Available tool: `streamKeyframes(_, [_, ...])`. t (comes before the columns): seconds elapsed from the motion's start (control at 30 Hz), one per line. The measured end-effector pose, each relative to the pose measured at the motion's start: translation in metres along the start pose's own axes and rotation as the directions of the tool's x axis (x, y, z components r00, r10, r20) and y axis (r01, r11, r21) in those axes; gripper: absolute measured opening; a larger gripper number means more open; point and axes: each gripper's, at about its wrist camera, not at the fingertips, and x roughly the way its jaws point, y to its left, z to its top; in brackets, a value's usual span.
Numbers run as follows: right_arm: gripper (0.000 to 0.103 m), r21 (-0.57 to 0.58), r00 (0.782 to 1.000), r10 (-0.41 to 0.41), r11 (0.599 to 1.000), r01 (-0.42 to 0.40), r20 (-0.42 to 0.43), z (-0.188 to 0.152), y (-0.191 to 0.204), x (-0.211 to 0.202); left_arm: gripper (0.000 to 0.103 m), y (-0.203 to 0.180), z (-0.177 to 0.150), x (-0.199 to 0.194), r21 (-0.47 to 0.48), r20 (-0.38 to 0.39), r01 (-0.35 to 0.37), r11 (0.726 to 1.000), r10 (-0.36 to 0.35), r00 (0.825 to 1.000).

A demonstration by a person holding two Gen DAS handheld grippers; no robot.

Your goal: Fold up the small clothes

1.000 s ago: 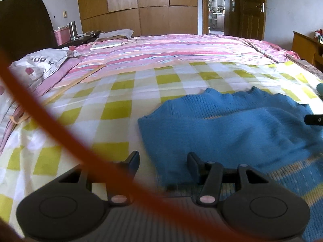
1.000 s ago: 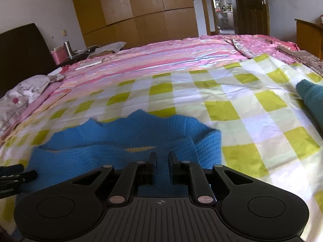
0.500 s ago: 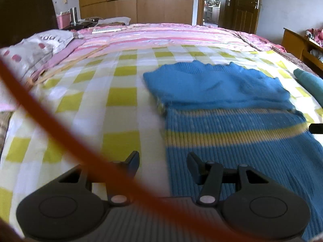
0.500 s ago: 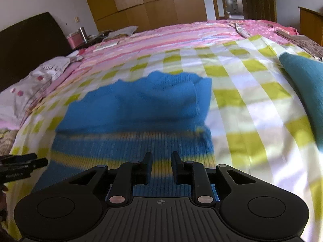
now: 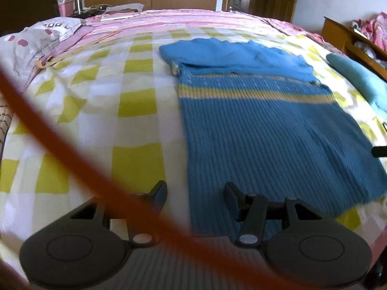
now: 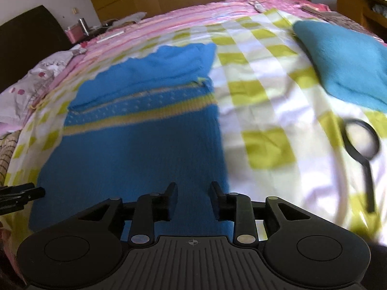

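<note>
A blue knitted sweater with a yellow stripe lies flat on the checked bedspread; its far part is folded over towards me. It also shows in the right wrist view. My left gripper is open and empty, above the sweater's near left edge. My right gripper is open and empty, above the sweater's near right edge. The left gripper's tip shows at the left of the right wrist view.
A teal garment lies on the bed to the right. A black magnifying glass lies near the bed's right edge. Pillows are at the left, a wooden cabinet at the right. A blurred orange cord crosses the left wrist view.
Both grippers have pulled back towards the near end of the sweater. The right gripper's jaws have opened wider. The sweater's far part stays folded over.
</note>
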Motion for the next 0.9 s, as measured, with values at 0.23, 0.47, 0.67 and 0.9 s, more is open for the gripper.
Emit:
streamKeyframes(0.23, [0.031, 0.082, 0.998, -0.022, 0.996, 0.027, -0.064, -0.017, -0.02, -0.004, 0.059, -0.005, -0.004, -0.003, -0.006, -0.001, 0.01, 1.0, -0.01, 1.0])
streamKeyframes(0.47, [0.033, 0.094, 0.994, 0.041, 0.995, -0.032, -0.097, -0.022, -0.018, -0.003, 0.06, -0.003, -0.008, -0.006, -0.012, -0.02, 0.033, 0.999, -0.034, 0.999])
streamKeyframes(0.67, [0.033, 0.179, 0.989, 0.119, 0.979, -0.103, -0.085, -0.021, -0.027, 0.002, 0.059, -0.001, -0.008, -0.008, -0.045, -0.027, 0.095, 0.994, -0.097, 0.995])
streamKeyframes(0.9, [0.033, 0.239, 0.979, 0.192, 0.956, -0.172, -0.062, -0.021, -0.038, 0.004, 0.054, -0.002, -0.001, -0.006, -0.089, -0.074, 0.13, 0.988, -0.137, 0.988])
